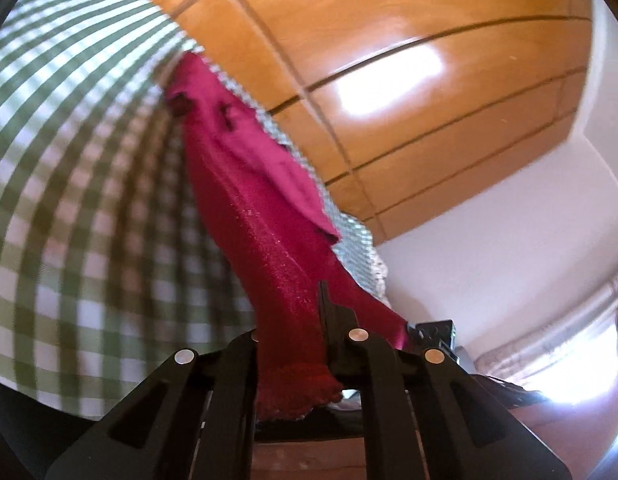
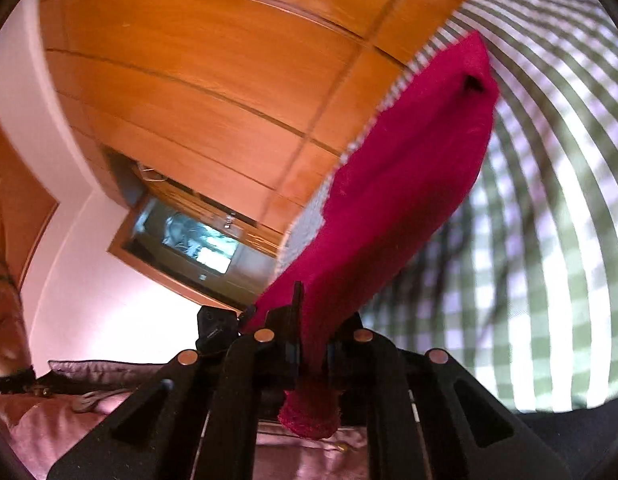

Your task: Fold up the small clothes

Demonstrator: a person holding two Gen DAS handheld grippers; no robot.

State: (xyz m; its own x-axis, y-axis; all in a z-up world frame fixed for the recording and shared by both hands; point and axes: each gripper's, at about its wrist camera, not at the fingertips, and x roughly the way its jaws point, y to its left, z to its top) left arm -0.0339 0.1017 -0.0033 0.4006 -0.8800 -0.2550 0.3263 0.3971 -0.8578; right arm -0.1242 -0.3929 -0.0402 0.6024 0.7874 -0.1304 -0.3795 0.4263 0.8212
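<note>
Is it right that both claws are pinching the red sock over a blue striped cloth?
Not quite. Both the left claw and right claw are shut on the red sock, but the cloth behind it is green and white check, not blue striped. The left wrist view shows the pattern plainly, and the right wrist view shows the same.

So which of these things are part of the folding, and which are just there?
In the job:
red garment, pinched in both grippers
left gripper
right gripper
checked cloth, the surface below

Just there:
wooden cabinets
TV
white wall
pink cushions
</note>
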